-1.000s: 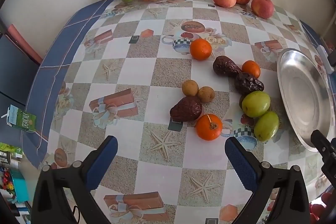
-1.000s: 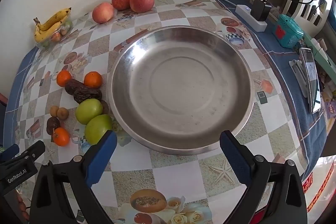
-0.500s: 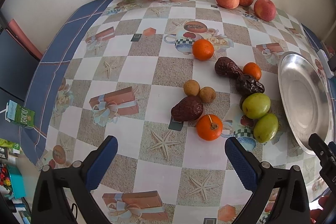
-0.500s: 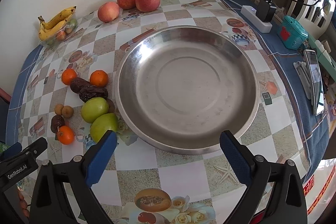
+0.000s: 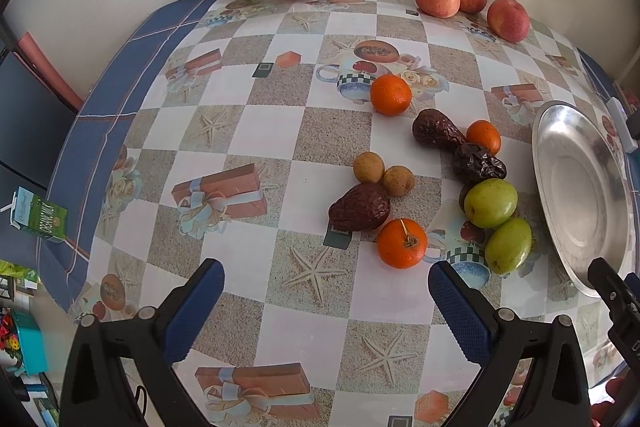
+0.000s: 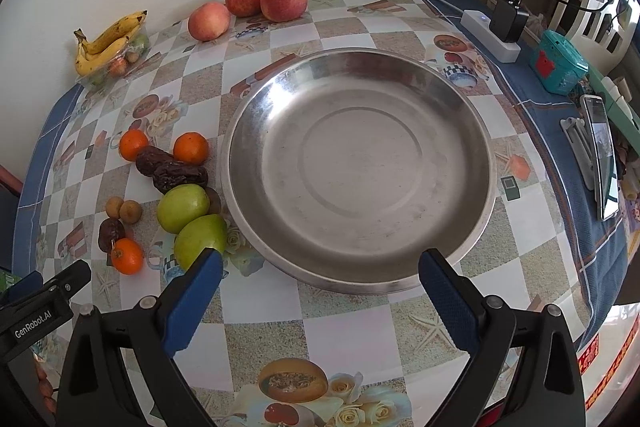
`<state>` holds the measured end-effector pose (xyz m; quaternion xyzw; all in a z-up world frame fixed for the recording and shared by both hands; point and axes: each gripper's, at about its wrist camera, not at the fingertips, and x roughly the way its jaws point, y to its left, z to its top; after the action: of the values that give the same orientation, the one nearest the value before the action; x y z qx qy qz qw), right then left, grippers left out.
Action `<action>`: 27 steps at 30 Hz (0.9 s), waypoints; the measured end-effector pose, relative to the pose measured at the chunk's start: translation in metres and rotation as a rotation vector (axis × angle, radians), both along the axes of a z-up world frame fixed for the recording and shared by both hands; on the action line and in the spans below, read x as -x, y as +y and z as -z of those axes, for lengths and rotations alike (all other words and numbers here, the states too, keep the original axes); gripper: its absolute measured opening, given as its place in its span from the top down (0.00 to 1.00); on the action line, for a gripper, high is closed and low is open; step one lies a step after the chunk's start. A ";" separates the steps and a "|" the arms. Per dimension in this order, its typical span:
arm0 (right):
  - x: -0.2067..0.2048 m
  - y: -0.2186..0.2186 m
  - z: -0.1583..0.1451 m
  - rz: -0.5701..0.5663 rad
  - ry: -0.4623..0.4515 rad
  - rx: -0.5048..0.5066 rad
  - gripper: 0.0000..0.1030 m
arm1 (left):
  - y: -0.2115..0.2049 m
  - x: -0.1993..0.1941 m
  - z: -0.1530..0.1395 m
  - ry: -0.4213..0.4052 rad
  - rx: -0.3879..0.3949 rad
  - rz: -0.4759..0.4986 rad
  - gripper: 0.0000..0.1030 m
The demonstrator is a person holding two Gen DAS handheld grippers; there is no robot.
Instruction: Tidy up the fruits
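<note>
The left tool [image 5: 326, 293] is hanging wide open and gripping nothing above the desk [image 5: 256, 131], facing a nearby orange [image 5: 402, 243] that is lying just beside a dark date [image 5: 359, 207]. The right tool [image 6: 320, 283] is likewise gaping with nothing between its fingers, hovering over the near rim of the steel plate [image 6: 360, 167]. Two green fruits [image 6: 183, 207] are sitting touching each other just left of that plate.
</note>
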<state>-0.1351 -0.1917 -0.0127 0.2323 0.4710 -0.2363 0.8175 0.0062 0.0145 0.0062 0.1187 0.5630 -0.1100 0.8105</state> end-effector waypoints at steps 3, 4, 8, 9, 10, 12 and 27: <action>0.000 0.001 0.000 -0.002 0.000 0.002 0.04 | 0.001 0.000 0.001 0.001 0.000 -0.002 0.00; 0.000 0.001 0.000 -0.003 0.001 0.002 0.04 | 0.001 0.000 0.001 0.001 0.000 -0.003 0.00; -0.001 0.001 0.001 -0.004 0.002 0.003 0.04 | 0.001 0.000 0.001 0.003 0.001 -0.008 0.00; -0.001 0.001 0.001 -0.004 0.002 0.003 0.04 | 0.001 0.000 0.001 0.004 0.001 -0.010 0.00; -0.001 0.001 0.001 -0.004 0.002 0.002 0.04 | 0.001 0.000 0.001 0.004 0.002 -0.010 0.00; -0.001 0.001 0.001 -0.004 0.003 0.002 0.04 | 0.002 0.000 0.001 0.004 0.001 -0.012 0.00; -0.002 0.001 0.001 -0.003 0.004 0.002 0.04 | 0.005 -0.002 0.002 0.008 0.004 -0.016 0.00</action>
<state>-0.1335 -0.1903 -0.0136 0.2302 0.4727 -0.2361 0.8172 0.0079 0.0199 0.0044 0.1123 0.5669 -0.1052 0.8093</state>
